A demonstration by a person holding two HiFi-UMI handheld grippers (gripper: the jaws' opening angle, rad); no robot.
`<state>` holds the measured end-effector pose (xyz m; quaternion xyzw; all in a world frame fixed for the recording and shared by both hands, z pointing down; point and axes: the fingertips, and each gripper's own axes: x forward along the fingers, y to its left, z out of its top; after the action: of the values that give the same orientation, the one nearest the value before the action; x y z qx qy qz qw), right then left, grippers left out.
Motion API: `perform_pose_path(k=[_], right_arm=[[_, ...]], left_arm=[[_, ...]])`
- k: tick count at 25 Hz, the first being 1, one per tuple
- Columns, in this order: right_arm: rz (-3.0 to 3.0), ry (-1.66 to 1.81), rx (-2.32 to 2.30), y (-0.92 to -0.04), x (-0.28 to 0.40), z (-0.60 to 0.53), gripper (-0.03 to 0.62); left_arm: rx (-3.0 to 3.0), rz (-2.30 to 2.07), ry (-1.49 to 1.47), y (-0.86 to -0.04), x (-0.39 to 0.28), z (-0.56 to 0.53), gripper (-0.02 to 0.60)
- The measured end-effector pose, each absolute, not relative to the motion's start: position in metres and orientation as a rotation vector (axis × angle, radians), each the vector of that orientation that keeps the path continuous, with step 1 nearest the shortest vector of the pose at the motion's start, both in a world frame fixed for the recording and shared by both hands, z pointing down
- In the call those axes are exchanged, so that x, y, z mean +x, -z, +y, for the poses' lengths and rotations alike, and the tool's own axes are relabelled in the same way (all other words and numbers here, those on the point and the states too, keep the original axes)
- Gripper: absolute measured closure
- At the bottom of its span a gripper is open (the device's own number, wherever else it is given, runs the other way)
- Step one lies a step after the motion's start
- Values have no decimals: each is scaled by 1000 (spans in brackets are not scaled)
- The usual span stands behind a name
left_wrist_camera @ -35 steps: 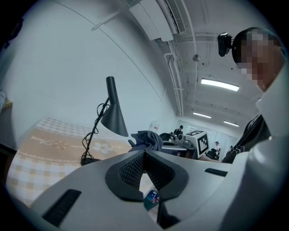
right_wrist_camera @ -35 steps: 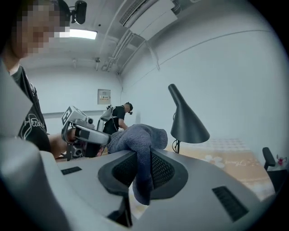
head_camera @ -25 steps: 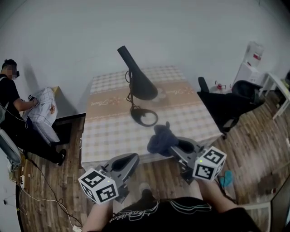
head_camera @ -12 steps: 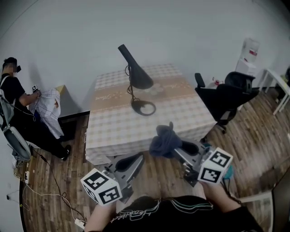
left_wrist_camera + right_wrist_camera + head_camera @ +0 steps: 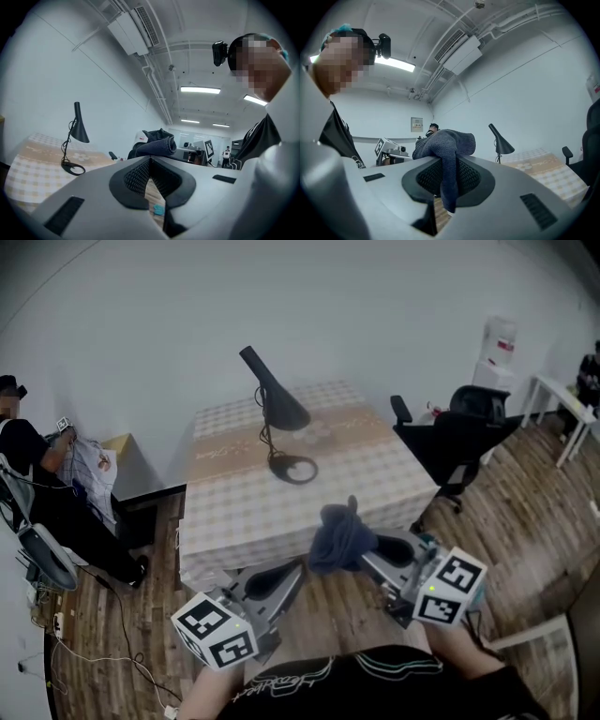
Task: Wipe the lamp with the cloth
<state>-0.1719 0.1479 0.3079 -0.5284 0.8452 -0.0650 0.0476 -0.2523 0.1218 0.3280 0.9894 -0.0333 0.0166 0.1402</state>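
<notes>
Farther from the lamp (image 5: 277, 405) now, right fingers (image 5: 387, 547) pinch cloth (image 5: 339, 536), left fingers (image 5: 268, 582) pressed together.

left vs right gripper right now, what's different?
The right gripper is shut on the dark cloth, which drapes over its jaws; the left gripper is shut on nothing. In the head view the right gripper sits slightly nearer the table than the left. Both point toward the lamp; neither touches it.

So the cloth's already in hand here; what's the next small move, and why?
Probably carry the right tool forward toward the lamp. The cloth is clamped in it, but the lamp stands far across the table, beyond both tools, so nothing can be wiped from here. The left tool is shut and empty.
</notes>
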Motion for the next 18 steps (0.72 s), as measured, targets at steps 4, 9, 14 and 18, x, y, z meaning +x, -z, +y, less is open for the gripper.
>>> perform_pose_path(k=[4, 9, 14, 18], right_arm=[[2563, 169, -1628, -302, -191, 152, 537], [2550, 142, -1648, -296, -206, 159, 537], [2536, 145, -1675, -286, -200, 157, 537], [2523, 119, -1690, -289, -218, 170, 537]], left_arm=[[2874, -81, -42, -323, -271, 125, 583], [2887, -50, -37, -315, -280, 129, 583], [2892, -21, -37, -303, -273, 128, 583], [2903, -9, -31, -308, -294, 141, 583]])
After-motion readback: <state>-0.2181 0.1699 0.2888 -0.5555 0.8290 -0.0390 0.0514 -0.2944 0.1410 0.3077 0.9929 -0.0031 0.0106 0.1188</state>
